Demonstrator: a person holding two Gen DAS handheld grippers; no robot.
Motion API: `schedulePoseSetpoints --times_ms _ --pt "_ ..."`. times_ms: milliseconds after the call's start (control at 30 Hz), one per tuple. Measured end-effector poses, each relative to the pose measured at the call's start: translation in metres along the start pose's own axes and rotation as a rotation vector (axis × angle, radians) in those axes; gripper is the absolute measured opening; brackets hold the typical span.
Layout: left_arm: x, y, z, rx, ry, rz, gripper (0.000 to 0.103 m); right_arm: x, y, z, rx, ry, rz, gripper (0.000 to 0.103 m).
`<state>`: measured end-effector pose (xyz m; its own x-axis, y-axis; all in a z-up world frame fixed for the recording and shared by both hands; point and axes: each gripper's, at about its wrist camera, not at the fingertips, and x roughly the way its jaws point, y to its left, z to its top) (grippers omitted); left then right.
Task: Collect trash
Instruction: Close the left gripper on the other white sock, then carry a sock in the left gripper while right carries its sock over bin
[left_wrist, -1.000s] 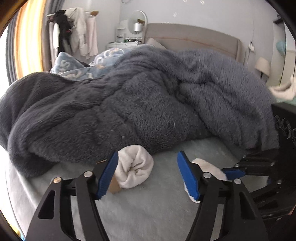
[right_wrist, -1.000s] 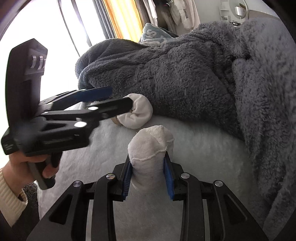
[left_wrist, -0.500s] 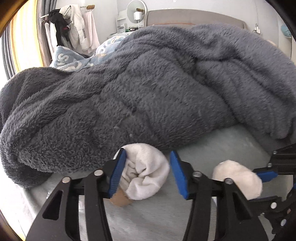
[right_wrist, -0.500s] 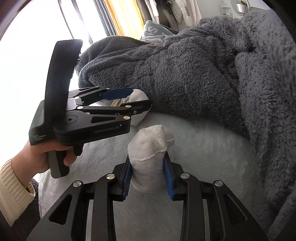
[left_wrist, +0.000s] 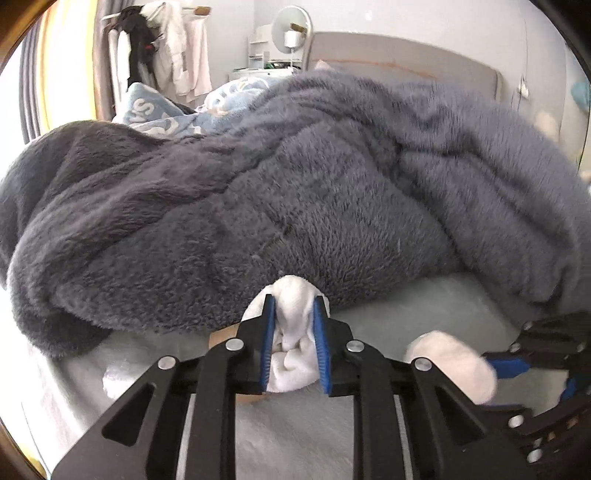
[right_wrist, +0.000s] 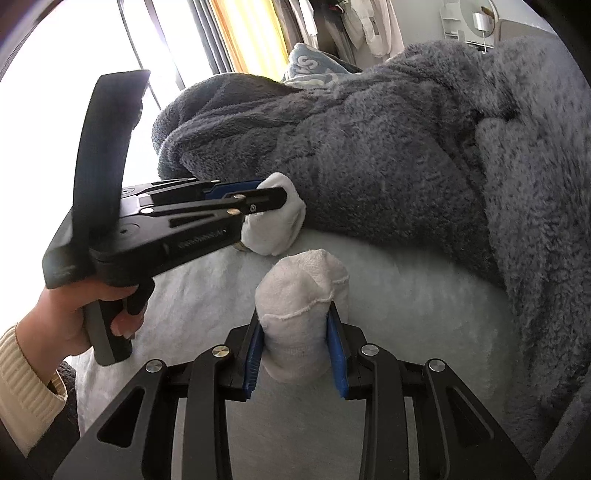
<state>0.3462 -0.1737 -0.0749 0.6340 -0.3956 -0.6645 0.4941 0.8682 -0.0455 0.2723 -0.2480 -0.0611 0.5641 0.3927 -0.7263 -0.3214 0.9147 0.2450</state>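
Bed sheet below grey blanket: left gripper jaws closing on white sock, right gripper clamps second sock; next, lift both clear.

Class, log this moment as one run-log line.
left tool: closing on rolled white sock | right tool: gripping second white sock | surface: bed beside grey blanket

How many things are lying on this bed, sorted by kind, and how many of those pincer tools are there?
White socks: 2, one in the closing left gripper, one in the right gripper
Blankets: 2, grey, blue patterned
Cardboard scrap: 1
Grippers: 2
Total: 7
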Motion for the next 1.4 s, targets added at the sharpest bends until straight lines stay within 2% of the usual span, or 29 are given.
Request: schedulePoseSetpoints --times_ms 333,433,567,767,1000,1400 --pt "-0.058 0.02 -0.012 -0.129 -0.054 -0.067 0.022 0.0 0.03 0.007 -0.001 -0.014 0.008 0.032" --pt "-0.069 0.029 -0.025 -0.178 -0.041 -0.088 0.022 -0.003 0.034 0.009 0.013 -0.023 0.006 0.032" --pt "-0.074 0.032 -0.044 -0.182 0.003 -0.08 0.022 -0.002 0.044 0.013 0.011 -0.028 -0.003 0.032" --pt "-0.085 0.042 -0.065 -0.232 0.042 -0.118 0.022 0.0 0.055 0.018 0.012 -0.03 -0.004 0.032" --pt "-0.112 0.05 -0.085 -0.237 0.035 -0.094 0.021 0.007 0.075 0.025 -0.003 -0.029 0.016 0.032" --pt "-0.16 0.1 -0.115 -0.32 -0.007 -0.003 0.015 0.018 0.139 0.035 -0.075 -0.022 0.083 0.032"
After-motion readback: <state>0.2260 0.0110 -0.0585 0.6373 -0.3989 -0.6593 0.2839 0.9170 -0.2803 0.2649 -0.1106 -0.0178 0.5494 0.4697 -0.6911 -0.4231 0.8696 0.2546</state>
